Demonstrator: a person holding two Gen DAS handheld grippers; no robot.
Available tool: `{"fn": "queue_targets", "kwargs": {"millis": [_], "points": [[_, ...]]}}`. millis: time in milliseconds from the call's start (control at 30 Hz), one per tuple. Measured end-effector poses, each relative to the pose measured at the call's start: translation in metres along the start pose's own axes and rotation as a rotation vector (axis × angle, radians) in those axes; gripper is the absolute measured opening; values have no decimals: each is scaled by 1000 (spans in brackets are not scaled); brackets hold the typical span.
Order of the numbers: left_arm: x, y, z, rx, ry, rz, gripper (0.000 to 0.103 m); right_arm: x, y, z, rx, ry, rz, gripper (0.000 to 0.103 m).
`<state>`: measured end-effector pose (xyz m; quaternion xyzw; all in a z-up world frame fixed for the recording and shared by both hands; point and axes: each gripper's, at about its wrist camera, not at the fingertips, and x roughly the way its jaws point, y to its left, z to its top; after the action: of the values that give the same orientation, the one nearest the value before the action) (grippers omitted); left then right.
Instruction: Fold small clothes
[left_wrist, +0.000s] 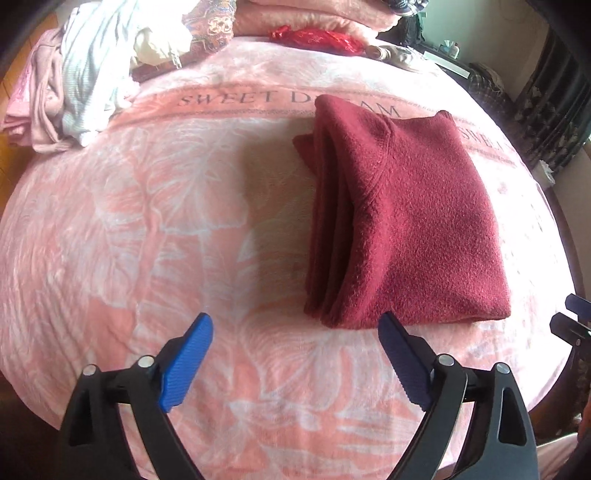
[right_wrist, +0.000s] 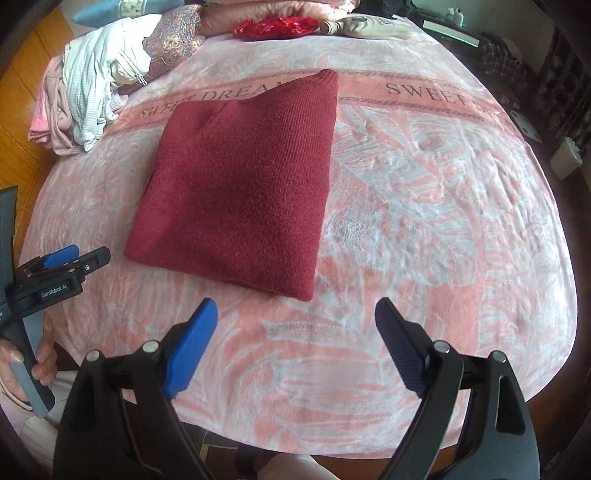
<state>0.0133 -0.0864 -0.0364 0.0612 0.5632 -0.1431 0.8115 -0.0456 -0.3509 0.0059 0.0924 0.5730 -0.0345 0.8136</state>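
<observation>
A dark red knitted sweater (left_wrist: 406, 218) lies folded into a compact rectangle on the pink blanket; it also shows in the right wrist view (right_wrist: 240, 192). My left gripper (left_wrist: 295, 325) is open and empty, just short of the sweater's near edge, a little to its left. My right gripper (right_wrist: 295, 310) is open and empty, just short of the sweater's near right corner. The left gripper also shows at the left edge of the right wrist view (right_wrist: 70, 258), held in a hand.
The pink blanket (right_wrist: 424, 206) reading SWEET DREAM covers the bed. A pile of unfolded pale clothes (left_wrist: 74, 85) lies at the far left (right_wrist: 88, 88). A red cloth item (right_wrist: 273, 27), pillows and a beige garment (right_wrist: 369, 26) lie along the far edge. Wooden floor (right_wrist: 18, 122) lies left.
</observation>
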Motion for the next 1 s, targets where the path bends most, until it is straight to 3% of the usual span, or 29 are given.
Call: {"fn": "queue_targets", "kwargs": {"millis": [233, 367, 700, 1000], "points": [[-16, -3, -14, -41, -7, 11, 95, -9, 20, -23, -8, -35, -39, 91], [-22, -12, -22, -16, -22, 35, 98, -13, 21, -29, 21, -65, -54, 91], [-33, -35, -29, 47, -70, 74, 99, -15, 32, -28, 25, -91, -86, 92], [-29, -33, -34, 33, -65, 90, 99, -12, 34, -30, 27, -95, -106, 92]]}}
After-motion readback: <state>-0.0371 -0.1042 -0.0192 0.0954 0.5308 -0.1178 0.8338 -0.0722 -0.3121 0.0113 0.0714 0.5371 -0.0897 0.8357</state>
